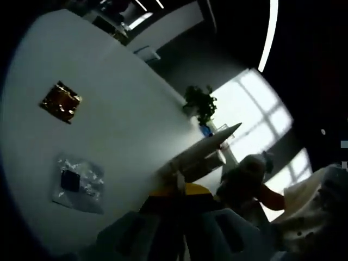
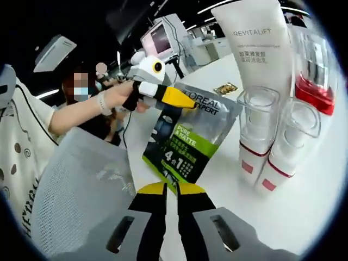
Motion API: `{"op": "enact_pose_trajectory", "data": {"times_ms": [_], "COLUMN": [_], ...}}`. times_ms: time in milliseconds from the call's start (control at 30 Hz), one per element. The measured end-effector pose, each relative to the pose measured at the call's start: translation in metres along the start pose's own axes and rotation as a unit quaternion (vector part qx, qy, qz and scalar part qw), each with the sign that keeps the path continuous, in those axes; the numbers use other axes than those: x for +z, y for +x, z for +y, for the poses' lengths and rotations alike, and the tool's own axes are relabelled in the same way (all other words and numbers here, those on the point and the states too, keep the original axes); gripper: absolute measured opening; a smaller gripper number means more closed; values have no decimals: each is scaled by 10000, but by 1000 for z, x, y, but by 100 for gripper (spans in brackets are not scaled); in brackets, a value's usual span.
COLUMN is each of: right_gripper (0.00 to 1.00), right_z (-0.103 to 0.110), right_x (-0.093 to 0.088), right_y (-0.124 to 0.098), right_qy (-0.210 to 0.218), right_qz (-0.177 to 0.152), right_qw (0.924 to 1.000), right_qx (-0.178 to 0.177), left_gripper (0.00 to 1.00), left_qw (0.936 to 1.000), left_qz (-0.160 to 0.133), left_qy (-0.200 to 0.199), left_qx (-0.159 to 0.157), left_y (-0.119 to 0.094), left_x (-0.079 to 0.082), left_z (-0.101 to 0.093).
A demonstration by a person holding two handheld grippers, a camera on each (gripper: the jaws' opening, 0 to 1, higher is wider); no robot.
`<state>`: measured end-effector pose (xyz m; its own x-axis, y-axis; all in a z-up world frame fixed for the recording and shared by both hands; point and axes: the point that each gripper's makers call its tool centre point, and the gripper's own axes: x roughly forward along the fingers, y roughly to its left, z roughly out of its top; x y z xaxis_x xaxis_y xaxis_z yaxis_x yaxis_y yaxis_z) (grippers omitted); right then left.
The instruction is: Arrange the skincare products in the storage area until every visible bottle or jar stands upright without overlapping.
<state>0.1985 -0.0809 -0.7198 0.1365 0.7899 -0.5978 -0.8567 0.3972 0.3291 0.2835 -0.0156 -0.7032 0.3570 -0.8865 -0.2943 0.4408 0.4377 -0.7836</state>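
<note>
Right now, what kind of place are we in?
Probably an open office or lab: a large white table, a monitor on a desk behind, a mesh office chair and strip ceiling lights.

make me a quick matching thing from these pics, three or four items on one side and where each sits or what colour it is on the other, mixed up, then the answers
Items
1. L'Oreal pouch
2. Revitalift tube
3. gold foil packet
4. potted plant

Descriptions
A. white, standing tall behind the clear-capped bottles
B. shiny square lying flat on the white table
C. dark with a green panel, held up in the left gripper by its top edge
D. leafy and dark, at the table's far edge by the bright window

Pairs: 1-C, 2-A, 3-B, 4-D
</note>
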Motion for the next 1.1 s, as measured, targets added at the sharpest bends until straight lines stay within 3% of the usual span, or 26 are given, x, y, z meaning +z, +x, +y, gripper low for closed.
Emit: {"op": "enact_pose_trajectory", "data": {"times_ms": [167,300,567,700,900,1100], "right_gripper": [15,20,25,25,30,38], "right_z": [0,0,0,-2,-10,-20], "right_x": [3,-3,1,2,-6,-4], "right_y": [5,11,24,30,36,35], "right_qy": [-245,-599,-868,-1209,-1187,-1150], "right_qz": [-44,198,166,202,325,244], "right_qw": [9994,9972,9945,9897,9886,9868], "right_qx": [-234,-411,-563,-740,-865,-1112], "left_gripper": [0,0,0,0,0,0], "left_qw": [9994,9993,9979,9967,9957,9955], "left_qz": [187,146,333,416,443,491], "left_qy": [56,-23,83,206,278,292], "left_qx": [274,330,550,668,766,751], "left_y": [5,8,14,16,19,23], "left_x": [-8,-8,-15,-15,-14,-15], "left_z": [12,16,26,31,36,36]}}
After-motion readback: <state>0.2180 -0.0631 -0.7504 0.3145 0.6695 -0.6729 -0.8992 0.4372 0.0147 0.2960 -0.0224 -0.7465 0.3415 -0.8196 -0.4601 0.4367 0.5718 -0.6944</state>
